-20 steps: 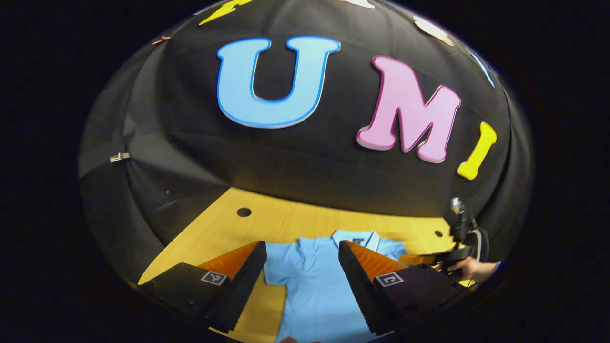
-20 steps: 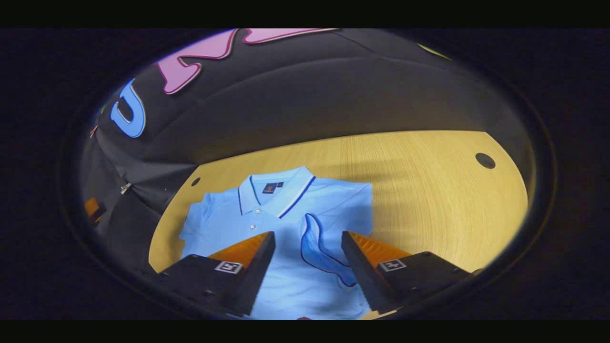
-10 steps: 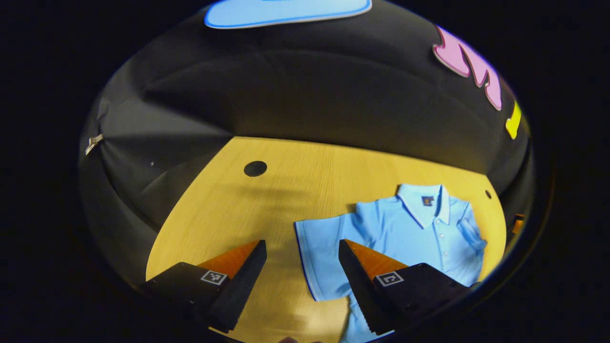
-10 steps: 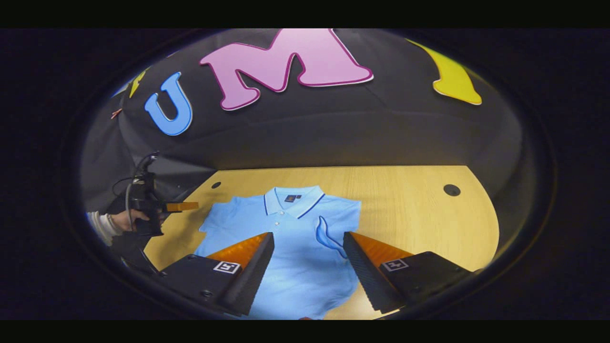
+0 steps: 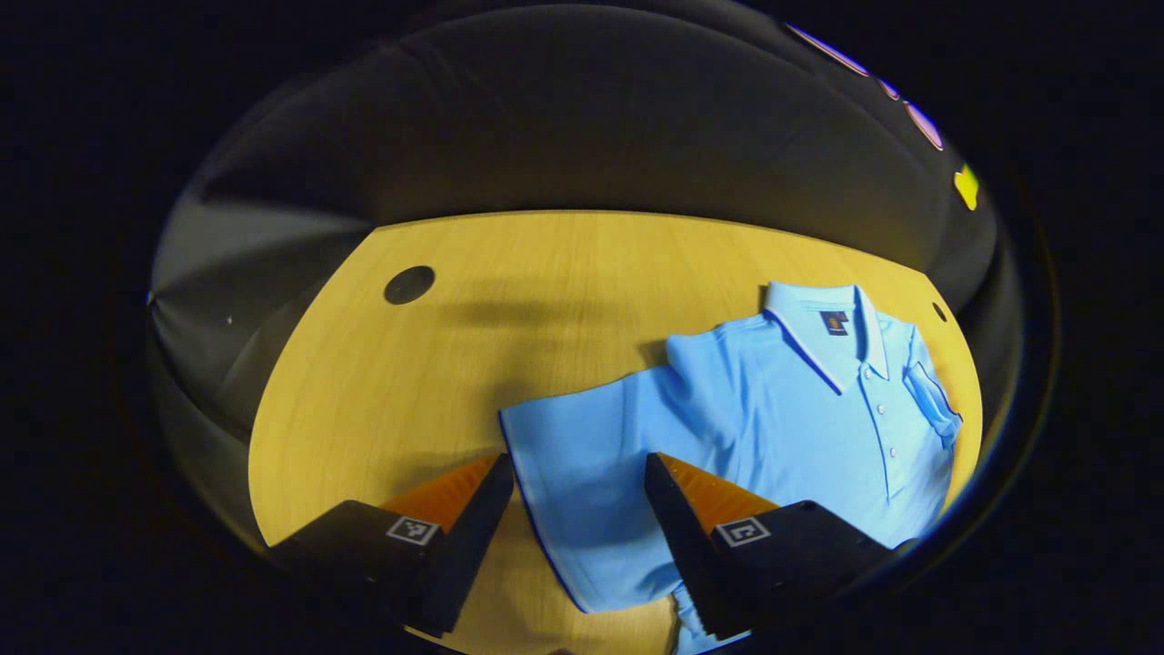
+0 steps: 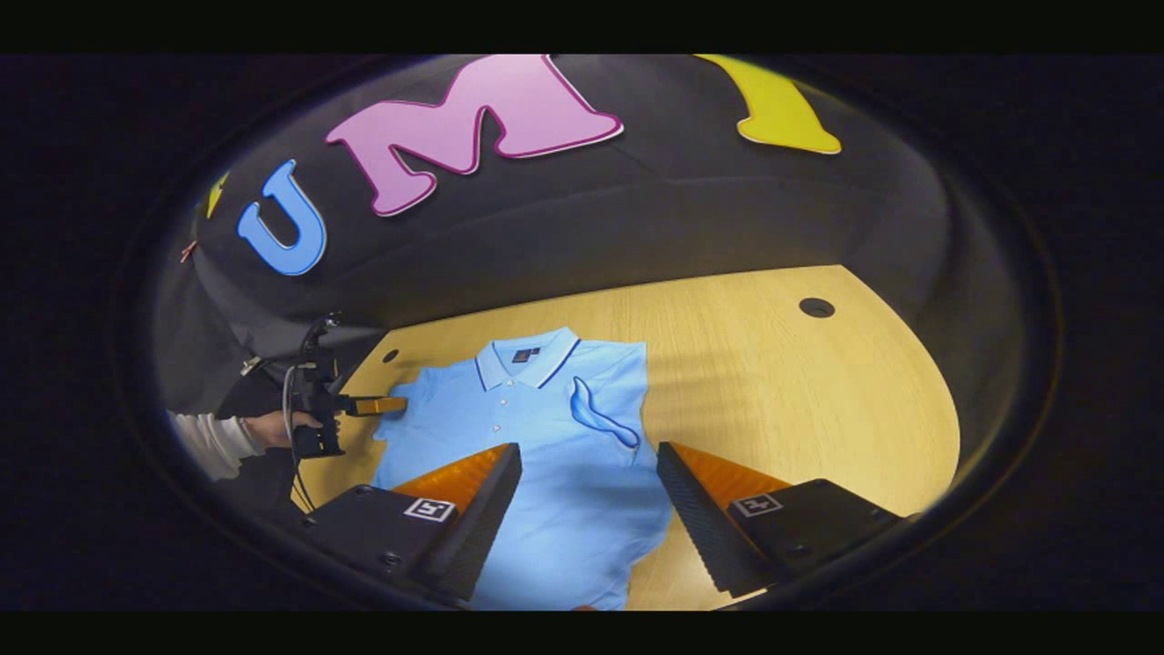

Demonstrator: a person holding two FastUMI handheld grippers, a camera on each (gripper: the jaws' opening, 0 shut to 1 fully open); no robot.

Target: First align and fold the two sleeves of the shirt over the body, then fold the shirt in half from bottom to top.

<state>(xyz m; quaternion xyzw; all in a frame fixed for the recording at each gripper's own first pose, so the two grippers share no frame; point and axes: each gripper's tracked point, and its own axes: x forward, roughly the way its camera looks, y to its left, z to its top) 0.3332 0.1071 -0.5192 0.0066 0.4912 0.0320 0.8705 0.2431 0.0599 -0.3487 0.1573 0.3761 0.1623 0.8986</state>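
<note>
Shirt [image 6: 536,428] flat mid-surface [image 6: 800,400], collar toward back edge. One sleeve [image 6: 602,417] already folded over body; other sleeve [image 5: 573,473] still spread, bottom fold pending. Left tongs [image 5: 577,509] and right tongs [image 6: 587,496] both released, empty.

The polo shirt's [image 5: 773,409] hem is cut off at the near edge of both views, partly behind each gripper's own fingers.

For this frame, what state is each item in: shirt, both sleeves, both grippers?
shirt: flat on the table, face up, not yet folded in half.
right sleeve: folded over the body.
left sleeve: spread out flat, unfolded.
left gripper: jaws open, straddling the left sleeve's edge.
right gripper: jaws open, holding nothing.
</note>
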